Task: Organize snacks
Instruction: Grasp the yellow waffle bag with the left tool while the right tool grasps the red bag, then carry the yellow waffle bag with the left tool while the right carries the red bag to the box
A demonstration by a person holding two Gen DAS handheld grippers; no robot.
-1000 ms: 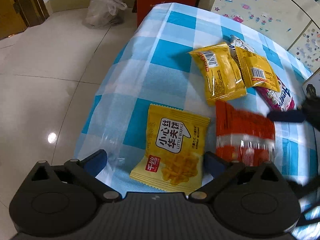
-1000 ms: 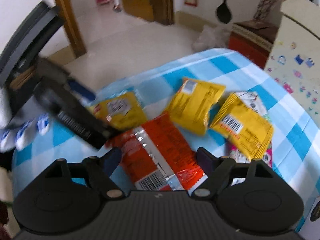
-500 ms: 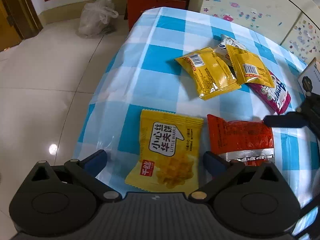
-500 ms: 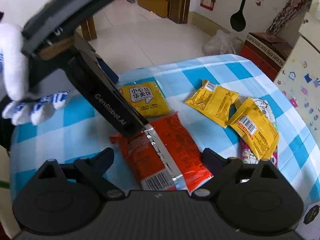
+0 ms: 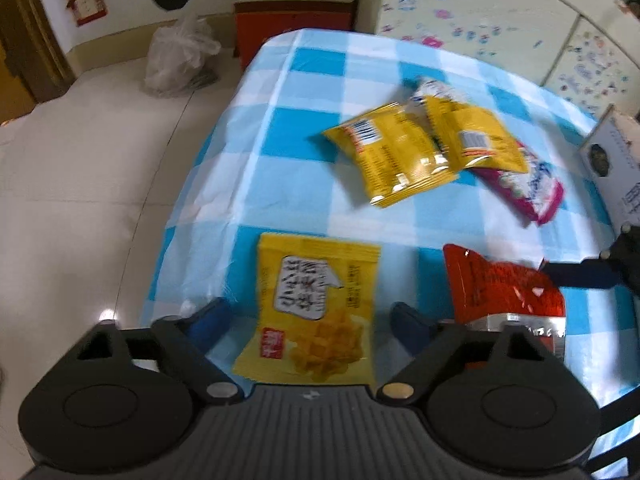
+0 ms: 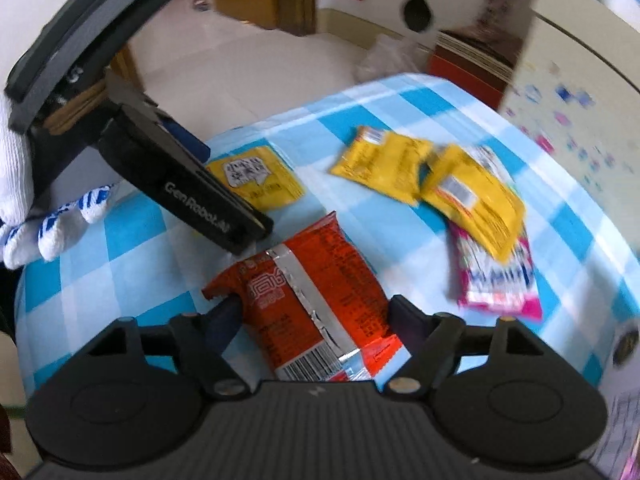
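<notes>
Lying flat on the blue-checked tablecloth [image 5: 304, 80], the yellow waffle packet [image 5: 312, 312] sits between the spread fingers of the left gripper [image 5: 308, 318], which are apart and not touching it. The right gripper [image 6: 310, 314] is open too, its fingers either side of the red packet [image 6: 316, 296] (whether they touch it is unclear). Farther back, two yellow packets [image 5: 394, 158] overlap near a pink one [image 5: 532, 188]. A white gloved hand [image 6: 24, 184] holds the left gripper.
</notes>
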